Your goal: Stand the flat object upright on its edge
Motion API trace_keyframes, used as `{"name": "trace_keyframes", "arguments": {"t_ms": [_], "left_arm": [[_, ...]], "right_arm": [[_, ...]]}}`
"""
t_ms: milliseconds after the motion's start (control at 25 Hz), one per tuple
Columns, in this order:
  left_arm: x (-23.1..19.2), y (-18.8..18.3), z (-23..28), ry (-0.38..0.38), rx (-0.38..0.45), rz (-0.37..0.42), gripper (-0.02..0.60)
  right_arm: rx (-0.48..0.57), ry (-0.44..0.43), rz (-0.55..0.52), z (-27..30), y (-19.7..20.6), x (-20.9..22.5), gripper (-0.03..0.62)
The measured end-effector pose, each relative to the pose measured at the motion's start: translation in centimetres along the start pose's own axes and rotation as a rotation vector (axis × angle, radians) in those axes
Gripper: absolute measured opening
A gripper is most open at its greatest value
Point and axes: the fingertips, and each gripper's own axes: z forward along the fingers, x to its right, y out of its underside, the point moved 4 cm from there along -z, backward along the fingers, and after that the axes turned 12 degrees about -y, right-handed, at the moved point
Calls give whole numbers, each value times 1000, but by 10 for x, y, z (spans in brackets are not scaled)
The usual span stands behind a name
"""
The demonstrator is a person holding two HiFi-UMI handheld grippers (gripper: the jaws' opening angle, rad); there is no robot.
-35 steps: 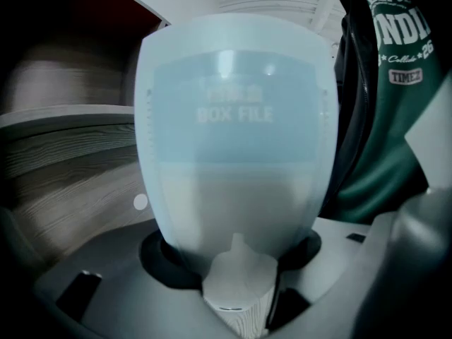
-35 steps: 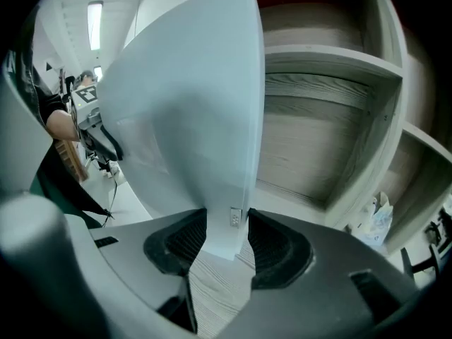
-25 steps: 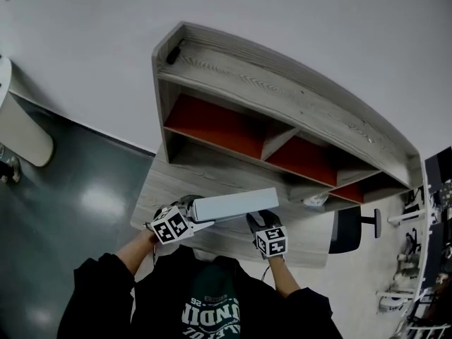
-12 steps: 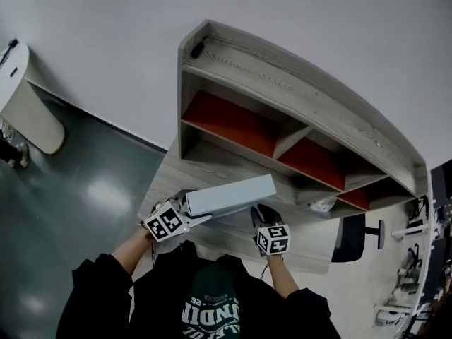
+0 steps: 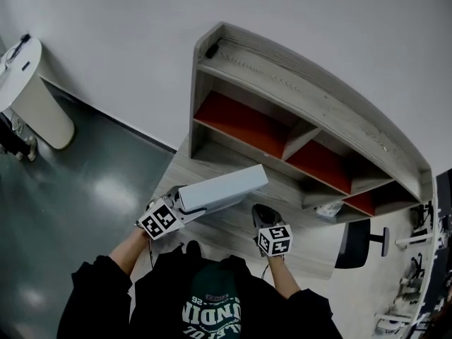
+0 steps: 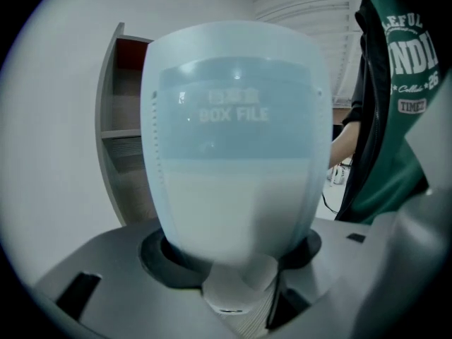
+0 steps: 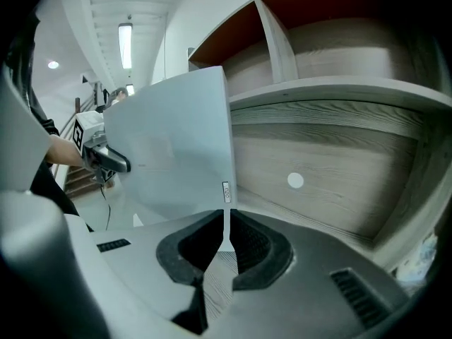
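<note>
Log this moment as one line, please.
left gripper: shut on box file, held over desk | right gripper: jaws just closing, nothing between | task: not yet upright

The pale blue file box reads "BOX FILE".

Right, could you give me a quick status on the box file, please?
Left gripper clamped on one end of the box file, held above the desk. Right gripper: jaws just closed, seemingly pinching its near edge. Nothing in the way below.
</note>
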Motion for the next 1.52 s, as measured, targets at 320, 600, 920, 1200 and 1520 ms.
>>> {"name": "trace_keyframes", "arguments": {"t_ms": [320, 600, 920, 1200, 1520], "left_arm": [[-19, 14, -20, -99, -25, -41, 264], [-42, 26, -32, -212, -44, -84, 264], [-61, 36, -37, -329, -65, -154, 264], [-73, 48, -41, -459, -88, -219, 265], [-80, 43, -36, -543, -77, -277, 265]], "right_arm": [[2, -61, -32, 14, -14, -17, 51], [-5, -90, -47, 24, -20, -24, 51], [-17, -99, -48, 28, -19, -26, 51], [-25, -99, -48, 29, -17, -25, 51], [-24, -98, -48, 28, -18, -26, 51]]}}
